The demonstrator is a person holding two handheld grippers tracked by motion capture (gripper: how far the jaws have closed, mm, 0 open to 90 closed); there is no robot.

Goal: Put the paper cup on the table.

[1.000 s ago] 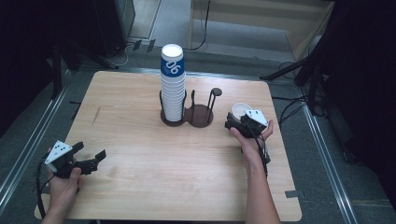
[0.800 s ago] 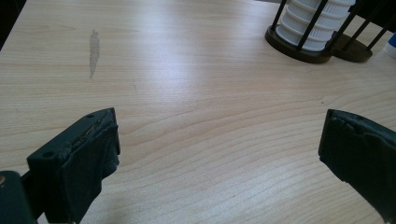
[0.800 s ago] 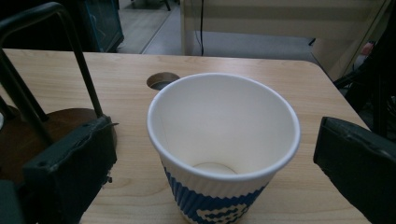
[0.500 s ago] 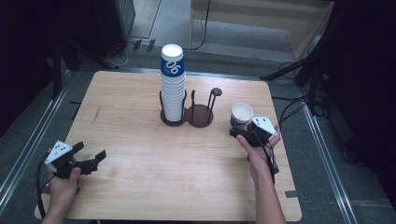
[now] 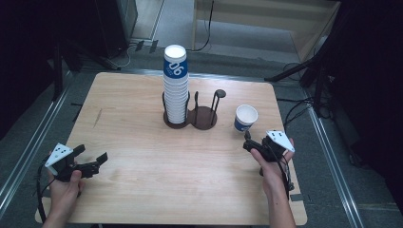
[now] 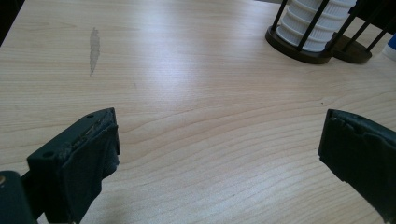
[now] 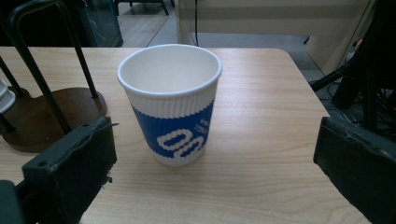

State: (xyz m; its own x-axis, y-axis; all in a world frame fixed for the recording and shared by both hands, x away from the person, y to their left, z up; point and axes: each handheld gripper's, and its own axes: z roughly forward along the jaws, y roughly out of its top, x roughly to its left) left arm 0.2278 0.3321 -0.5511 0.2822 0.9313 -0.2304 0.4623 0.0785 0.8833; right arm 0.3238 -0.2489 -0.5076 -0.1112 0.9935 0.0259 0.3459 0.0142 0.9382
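Note:
A white and blue ribbed paper cup [image 5: 245, 117] [image 7: 173, 103] stands upright and empty on the wooden table [image 5: 142, 180], right of a dark two-ring cup holder [image 5: 203, 118]. The holder's left ring carries a tall stack of the same cups [image 5: 175, 85] [image 6: 317, 23]; its right ring [image 7: 44, 112] is empty. My right gripper [image 5: 249, 144] [image 7: 215, 154] is open just short of the single cup, which sits between and beyond its jaws, touching neither. My left gripper [image 5: 92, 161] [image 6: 219, 133] is open over bare wood near the table's front left corner.
A grey smear [image 6: 94, 44] marks the wood at the left. The table's right edge [image 5: 285, 142] runs close to my right hand. Metal rails, cables and dark stands surround the table on the floor.
My right gripper has let go of the single cup and drawn back toward the person; the cup stays standing where it was. The left gripper has not moved.

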